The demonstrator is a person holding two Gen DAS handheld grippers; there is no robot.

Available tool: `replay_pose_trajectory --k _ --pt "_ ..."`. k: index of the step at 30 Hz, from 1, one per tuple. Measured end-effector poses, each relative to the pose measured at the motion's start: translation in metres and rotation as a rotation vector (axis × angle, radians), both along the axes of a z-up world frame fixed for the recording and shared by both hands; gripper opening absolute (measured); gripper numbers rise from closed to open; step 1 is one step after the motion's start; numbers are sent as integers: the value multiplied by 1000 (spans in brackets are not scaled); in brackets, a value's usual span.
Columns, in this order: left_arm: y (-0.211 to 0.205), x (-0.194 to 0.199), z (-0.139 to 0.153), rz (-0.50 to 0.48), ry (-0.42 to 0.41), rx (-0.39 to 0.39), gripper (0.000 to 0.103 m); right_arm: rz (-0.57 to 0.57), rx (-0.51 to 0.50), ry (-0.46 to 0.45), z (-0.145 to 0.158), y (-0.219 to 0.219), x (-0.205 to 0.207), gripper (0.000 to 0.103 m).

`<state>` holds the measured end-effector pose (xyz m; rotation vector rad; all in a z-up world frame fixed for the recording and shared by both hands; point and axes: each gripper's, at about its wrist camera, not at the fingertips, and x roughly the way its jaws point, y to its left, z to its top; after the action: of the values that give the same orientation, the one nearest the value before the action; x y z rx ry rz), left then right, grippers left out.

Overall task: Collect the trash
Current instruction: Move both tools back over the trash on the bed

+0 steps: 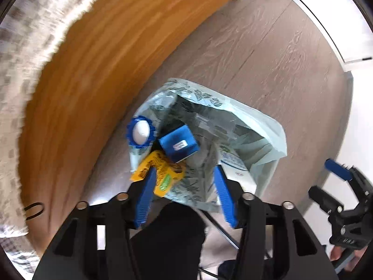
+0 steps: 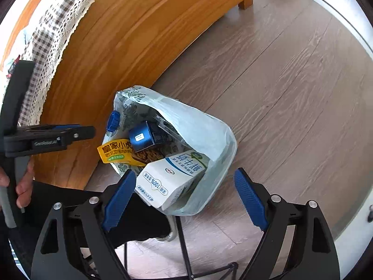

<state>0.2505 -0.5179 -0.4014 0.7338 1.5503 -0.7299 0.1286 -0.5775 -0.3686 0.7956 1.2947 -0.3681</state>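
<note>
Standing on the wood-plank floor (image 2: 279, 74) against an orange wooden furniture panel (image 2: 130, 35), a pale green plastic bag (image 2: 205, 130) gapes open and holds the collected trash. Checked cloth with a lace edge (image 2: 53, 30) hangs over the panel's top at far left.

Left to right inside the bag, as the right wrist view shows it: a bottle with a blue cap (image 2: 113, 121) at the bag's left lip; a yellow snack wrapper (image 2: 119, 154) poking out over the rim; a small blue box (image 2: 142, 137) just above the wrapper; a white milk carton (image 2: 167, 182) leaning at the near right.

The left tongs (image 1: 185, 182) point down over the bag with their blue pads spread — nothing is pinched, though the yellow wrapper lies just beside the left pad. No earlier frame is available to show how the pads came apart.

The right tongs (image 2: 184, 191) hang above the bag's near edge, spread wide and empty — the milk carton shows between the pads, untouched.

A hand (image 2: 21, 186) grips the left tongs' handle at the left edge.
</note>
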Motion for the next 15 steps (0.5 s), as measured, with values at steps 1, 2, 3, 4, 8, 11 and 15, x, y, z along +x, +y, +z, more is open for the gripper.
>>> replay_pose_trajectory --k 1,2,3,4,8,11,15 --pt "0 0 8 -3 -4 -10 58 5 -11 9 3 1 1 82" --pt "1 -3 14 -8 0 -18 58 10 -27 23 5 2 3 82" --pt "2 -5 22 -15 12 -39 58 12 -41 33 8 3 5 82" --pt "4 -6 29 -22 31 -75 58 14 -53 39 12 4 7 82" --pt "20 2 87 -27 11 -234 58 22 -117 41 37 10 18 82" --pt "50 22 152 -9 -53 -398 58 36 -193 36 64 16 33 82" --pt "127 68 234 109 -232 -609 67 51 -288 -42 113 31 67 82"
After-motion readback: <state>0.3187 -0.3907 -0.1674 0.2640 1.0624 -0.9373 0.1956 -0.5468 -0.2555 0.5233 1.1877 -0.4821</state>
